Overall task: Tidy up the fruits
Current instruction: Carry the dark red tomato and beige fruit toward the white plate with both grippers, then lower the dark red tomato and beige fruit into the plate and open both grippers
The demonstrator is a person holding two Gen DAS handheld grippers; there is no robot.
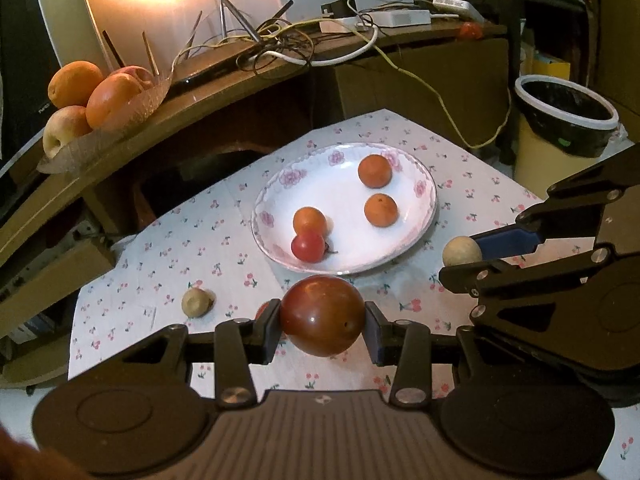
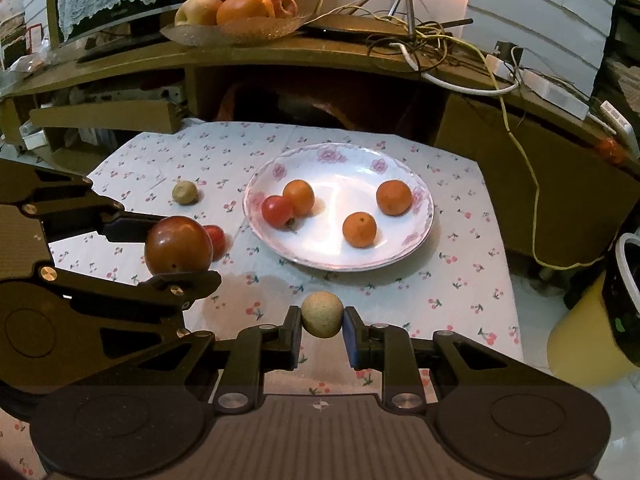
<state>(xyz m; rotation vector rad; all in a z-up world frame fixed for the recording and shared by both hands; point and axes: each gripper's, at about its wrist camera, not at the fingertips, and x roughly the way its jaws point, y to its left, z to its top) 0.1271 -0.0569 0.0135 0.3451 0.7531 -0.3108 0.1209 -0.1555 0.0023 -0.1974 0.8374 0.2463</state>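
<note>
My left gripper (image 1: 323, 326) is shut on a large dark red tomato (image 1: 322, 314), held above the cloth in front of the white flowered plate (image 1: 416, 236); it also shows in the right wrist view (image 2: 178, 246). My right gripper (image 2: 322, 326) is shut on a small tan round fruit (image 2: 322, 314), right of the plate in the left wrist view (image 1: 461, 251). The plate (image 2: 416, 236) holds three oranges (image 2: 394, 197) and a small red tomato (image 2: 277, 210). Another tan fruit (image 2: 185, 192) and a small red tomato (image 2: 216, 238) lie on the cloth left of the plate.
A flowered tablecloth (image 2: 460, 280) covers the low table. A wooden shelf behind holds a glass dish of oranges and apples (image 2: 236, 4) and tangled cables (image 2: 432, 36). A bin (image 1: 568, 120) stands at the right beside the table.
</note>
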